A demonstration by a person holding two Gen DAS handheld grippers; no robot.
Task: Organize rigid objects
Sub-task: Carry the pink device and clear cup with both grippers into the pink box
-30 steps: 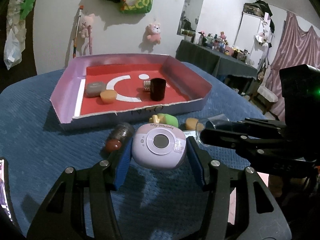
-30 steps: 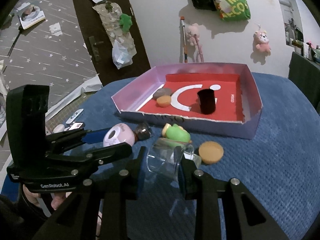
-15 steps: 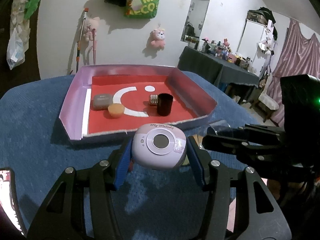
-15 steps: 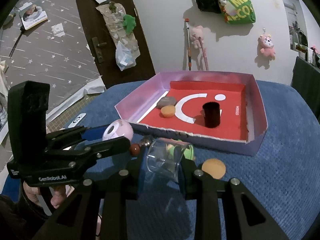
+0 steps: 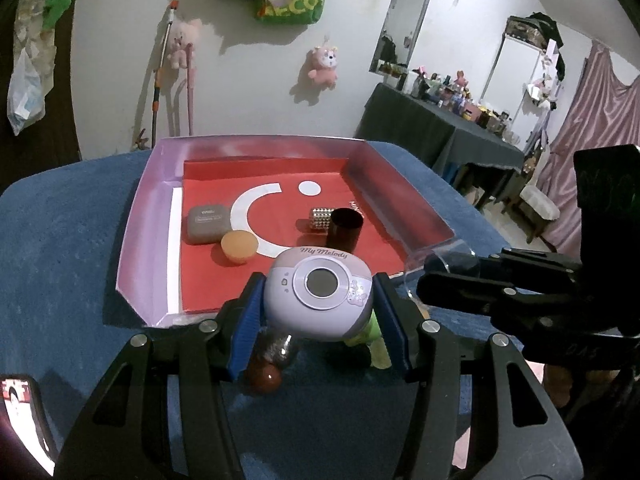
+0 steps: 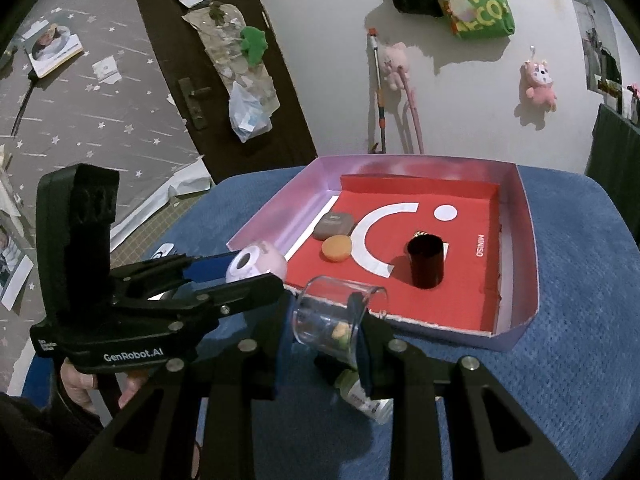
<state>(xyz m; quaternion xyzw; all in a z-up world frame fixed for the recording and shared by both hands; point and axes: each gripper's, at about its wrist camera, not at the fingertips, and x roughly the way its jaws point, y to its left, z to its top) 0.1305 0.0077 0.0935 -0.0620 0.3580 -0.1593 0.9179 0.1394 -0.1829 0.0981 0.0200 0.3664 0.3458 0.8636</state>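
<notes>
a: the left gripper (image 5: 320, 304) has its blue pads pinched on the lilac camera toy (image 5: 319, 286), jaws part open around its width. the toy hangs just in front of the near wall of the pink tray (image 5: 138, 240), not yet over the red floor.

b: and the right gripper (image 6: 320, 332) is nearly closed on the clear cup (image 6: 332, 320), which lies tilted on its side between the pads, mouth toward the tray.

a: my worry is that cup. smooth thin plastic, held across a round wall; i'd guess it could squirt out or roll if it's nudged. the two grippers are also close together, so one might knock the other's load on the way in.

b: the tray wall is thin card too. a low toy could catch it and shove the whole tray.

a: the left view shows the studded silver roll (image 5: 322, 218) behind the black cup (image 5: 346, 230), and a dark bottle with a red cap (image 5: 270, 364) under the toy.

b: the right view nearly hides that roll, but shows the small bottle (image 6: 362, 394) under the jaws, and a hand (image 6: 86, 386) on the left handle.
</notes>
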